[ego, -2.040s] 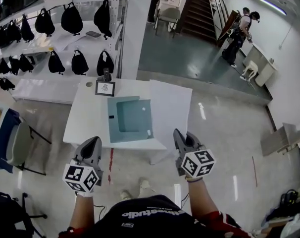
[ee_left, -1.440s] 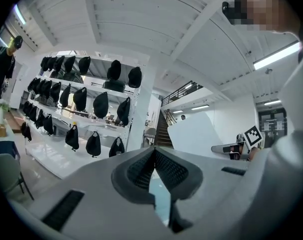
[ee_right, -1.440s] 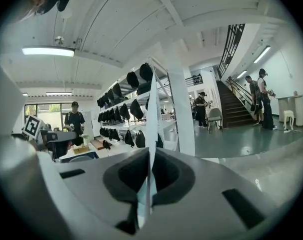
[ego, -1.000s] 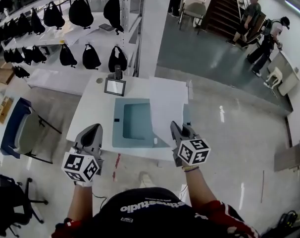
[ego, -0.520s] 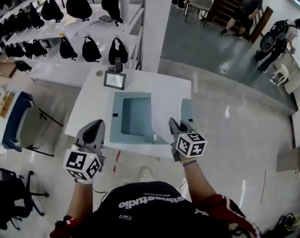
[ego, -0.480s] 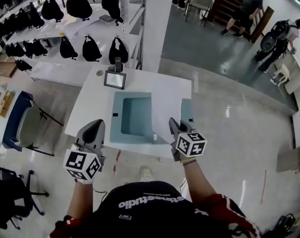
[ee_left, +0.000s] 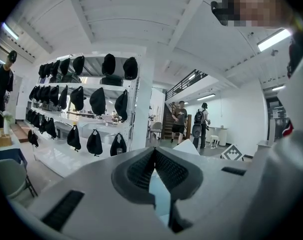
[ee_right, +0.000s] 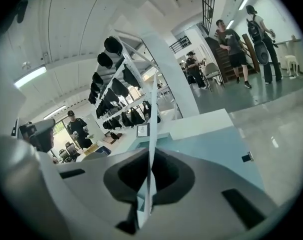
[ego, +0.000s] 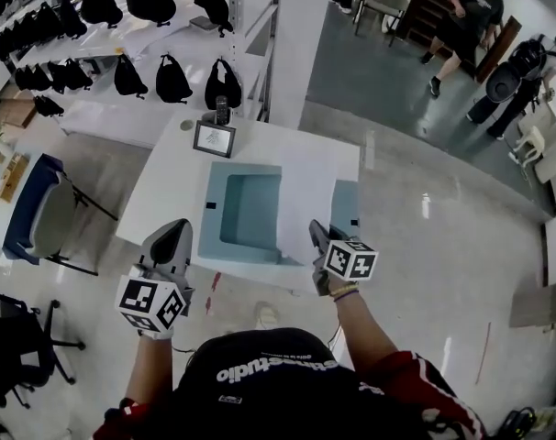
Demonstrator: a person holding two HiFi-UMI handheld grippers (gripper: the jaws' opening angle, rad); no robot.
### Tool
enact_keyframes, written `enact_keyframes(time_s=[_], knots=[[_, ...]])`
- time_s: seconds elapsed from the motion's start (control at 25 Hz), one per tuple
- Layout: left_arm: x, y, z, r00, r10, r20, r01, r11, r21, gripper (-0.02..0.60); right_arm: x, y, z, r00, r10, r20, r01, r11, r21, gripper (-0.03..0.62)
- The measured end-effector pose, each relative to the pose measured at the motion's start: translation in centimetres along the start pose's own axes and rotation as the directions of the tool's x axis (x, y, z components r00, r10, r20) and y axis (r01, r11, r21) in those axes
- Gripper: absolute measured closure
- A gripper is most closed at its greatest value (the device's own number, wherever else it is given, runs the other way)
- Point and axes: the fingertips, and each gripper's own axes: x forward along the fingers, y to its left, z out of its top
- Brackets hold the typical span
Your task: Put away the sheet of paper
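**Head view**
- 1 right gripper, pinching the near edge of the sheet of paper.
- The sheet runs forward from my jaws, over the right part of the open blue folder on the white table.
- 1 left gripper, well left of the sheet and short of the table edge, carrying nothing.

**Left gripper view**
- Jaws pressed together at the tips, nothing between them.
- The folder shows as a blue sliver just ahead of them.

**Right gripper view**
- Jaws clamped on the sheet, seen edge-on as 1 thin white line rising ahead.
- The folder's blue panel lies ahead and to the right.

**Step in hand, as I judge it:** laying the sheet into the folder.
- I would keep the pinch and square the sheet's long edge with the folder's recess.
- The far edge should go down first, and I would let go only once it lies flat.
- The left gripper could steady the folder's near rim.

**Hard to make out**
- I cannot tell whether the sheet's far edge touches the folder.
- The sheet covers most of the folder's right half.
- The folder's depth is unclear.
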Motion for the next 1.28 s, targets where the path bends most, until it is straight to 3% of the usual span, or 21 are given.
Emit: enact_keyframes(time_s=[0.36,0.68,1.28], knots=[[0.8,-0.3,-0.6,0.999,0.043,-0.016,-0.043,0.999,-0.005,0.575,2.2,-4.6,-3.3,0.995,-0.034,-0.098,0.045,0.992,0.116,0.589],[1.9,-0.4,-0.9,0.997,0.070,-0.030,-0.070,0.998,-0.003,0.575,4.5,-7.3,-6.0,0.979,-0.050,-0.196,0.079,0.987,0.142,0.589],[1.6,2.0,-1.1,0.987,0.155,-0.052,-0.155,0.988,0.000,0.575,9.9,-5.2,-8.8,0.952,0.026,-0.305,0.011,0.993,0.119,0.589]])
